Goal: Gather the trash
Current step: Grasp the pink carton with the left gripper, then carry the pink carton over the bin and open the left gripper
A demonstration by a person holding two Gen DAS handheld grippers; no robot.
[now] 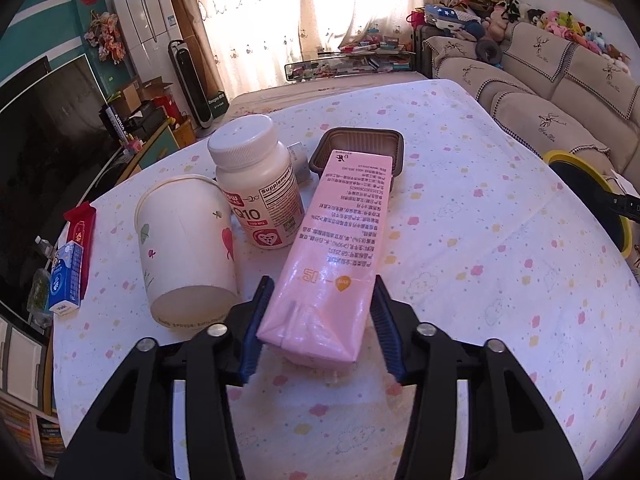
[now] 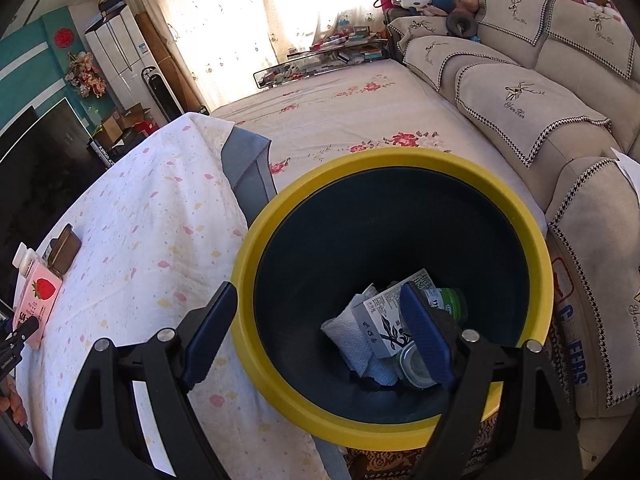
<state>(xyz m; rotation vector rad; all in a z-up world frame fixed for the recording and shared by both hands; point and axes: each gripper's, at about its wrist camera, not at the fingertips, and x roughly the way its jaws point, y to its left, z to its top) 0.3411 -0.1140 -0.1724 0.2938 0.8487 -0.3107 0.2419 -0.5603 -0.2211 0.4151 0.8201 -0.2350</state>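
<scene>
Daylight blows out the curtained window (image 1: 304,4), the room stays sharp, fisheye edges bend and darken

Beige sofa (image 1: 560,92), plush toys (image 1: 568,24), television (image 1: 48,128)

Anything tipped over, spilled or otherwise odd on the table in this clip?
Yes: the paper cup stands upside down, base up, and the pink carton lies flat between the left gripper's pads. No spill shows.

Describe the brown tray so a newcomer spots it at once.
On the table with the pastel-spotted cloth, find the long pink carton. At its far end sits the brown tray, the only dark, shallow, open rectangular container there.
</scene>
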